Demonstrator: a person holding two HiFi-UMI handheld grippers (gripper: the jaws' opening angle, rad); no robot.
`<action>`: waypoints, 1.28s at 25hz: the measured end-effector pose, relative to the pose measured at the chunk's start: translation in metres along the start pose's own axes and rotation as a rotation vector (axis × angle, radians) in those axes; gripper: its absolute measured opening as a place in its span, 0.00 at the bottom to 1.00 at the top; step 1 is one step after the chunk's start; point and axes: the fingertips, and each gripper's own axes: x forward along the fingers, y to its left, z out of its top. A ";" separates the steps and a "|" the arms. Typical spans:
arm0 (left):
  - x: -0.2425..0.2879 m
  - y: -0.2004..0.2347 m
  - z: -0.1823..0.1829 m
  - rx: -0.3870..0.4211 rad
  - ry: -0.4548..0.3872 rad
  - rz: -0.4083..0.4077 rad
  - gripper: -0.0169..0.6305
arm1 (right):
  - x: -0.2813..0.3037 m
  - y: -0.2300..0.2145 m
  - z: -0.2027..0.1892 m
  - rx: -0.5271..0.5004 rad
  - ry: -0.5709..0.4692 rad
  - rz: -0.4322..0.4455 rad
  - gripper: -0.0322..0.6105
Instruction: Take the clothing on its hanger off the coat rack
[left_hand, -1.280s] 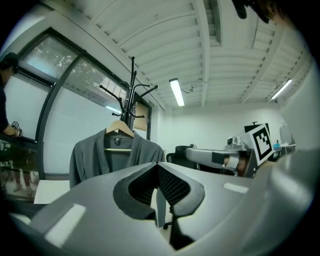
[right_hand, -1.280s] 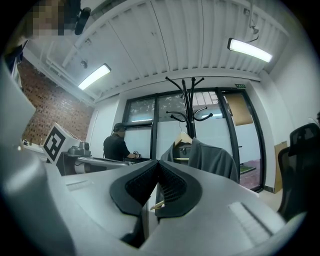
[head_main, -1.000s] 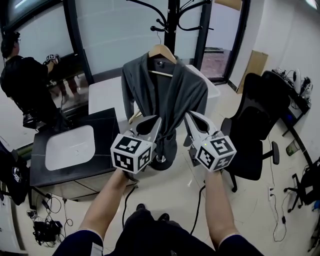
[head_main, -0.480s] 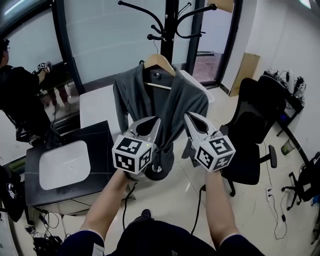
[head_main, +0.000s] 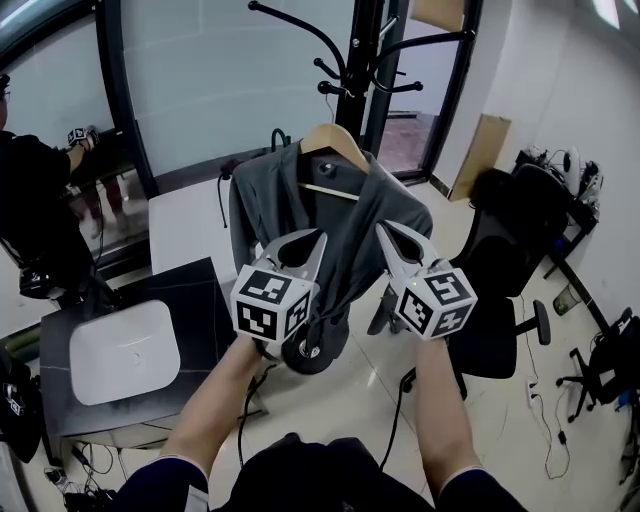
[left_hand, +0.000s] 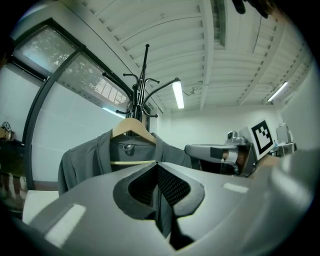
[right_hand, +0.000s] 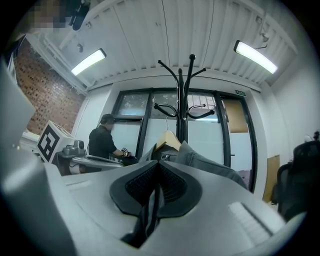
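Note:
A grey garment (head_main: 330, 215) hangs on a wooden hanger (head_main: 335, 140), whose hook sits on the black coat rack (head_main: 368, 60). My left gripper (head_main: 320, 237) is shut with nothing in it, its tips in front of the garment's lower left side. The right gripper (head_main: 382, 228), also shut and holding nothing, is level with it in front of the garment's right side. In the left gripper view the hanger (left_hand: 132, 129) and garment (left_hand: 85, 155) rise just beyond the closed left gripper (left_hand: 156, 163). The right gripper view has the hanger (right_hand: 169, 140) above the closed right gripper (right_hand: 159, 162).
A black counter (head_main: 190, 290) with a white basin (head_main: 125, 345) stands at the lower left, and a white table (head_main: 185, 215) behind it. A black office chair (head_main: 510, 280) is at the right. A person (head_main: 30, 190) works at the far left. The rack's round base (head_main: 315, 350) rests on the floor.
The rack and garment have shifted right and come a little nearer in the head view. Both grippers stay shut and side by side, now slightly higher against the garment.

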 end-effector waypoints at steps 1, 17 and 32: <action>0.001 0.003 0.002 0.003 0.000 0.001 0.05 | 0.003 -0.002 0.001 -0.004 0.005 0.002 0.05; 0.015 0.016 0.012 0.032 0.039 0.021 0.05 | 0.050 -0.060 0.029 -0.210 0.113 -0.087 0.35; 0.020 0.018 0.010 0.031 0.053 0.016 0.05 | 0.109 -0.083 -0.008 -0.491 0.438 -0.036 0.45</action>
